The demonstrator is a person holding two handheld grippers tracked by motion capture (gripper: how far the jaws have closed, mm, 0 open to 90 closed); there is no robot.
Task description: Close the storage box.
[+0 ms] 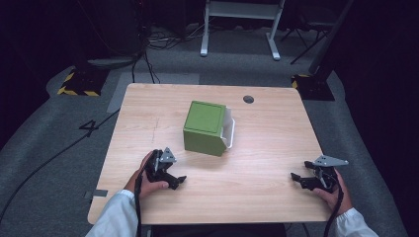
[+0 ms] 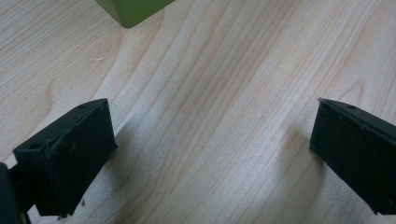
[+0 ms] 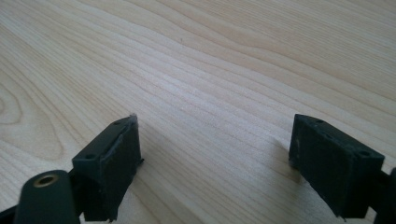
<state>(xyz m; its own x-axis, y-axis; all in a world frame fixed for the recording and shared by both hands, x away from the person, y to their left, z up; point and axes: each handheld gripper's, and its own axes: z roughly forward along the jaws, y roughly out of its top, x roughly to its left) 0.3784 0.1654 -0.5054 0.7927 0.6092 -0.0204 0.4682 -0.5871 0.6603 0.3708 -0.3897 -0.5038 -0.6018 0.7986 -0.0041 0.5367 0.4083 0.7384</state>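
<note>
One corner of the green box [image 2: 133,10] shows, perhaps its base.

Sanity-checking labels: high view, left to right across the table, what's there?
Left gripper → green box → white part on the box's side → table hole → right gripper.

Wooden table [image 1: 267,163], grommet hole [image 1: 248,99]
</note>
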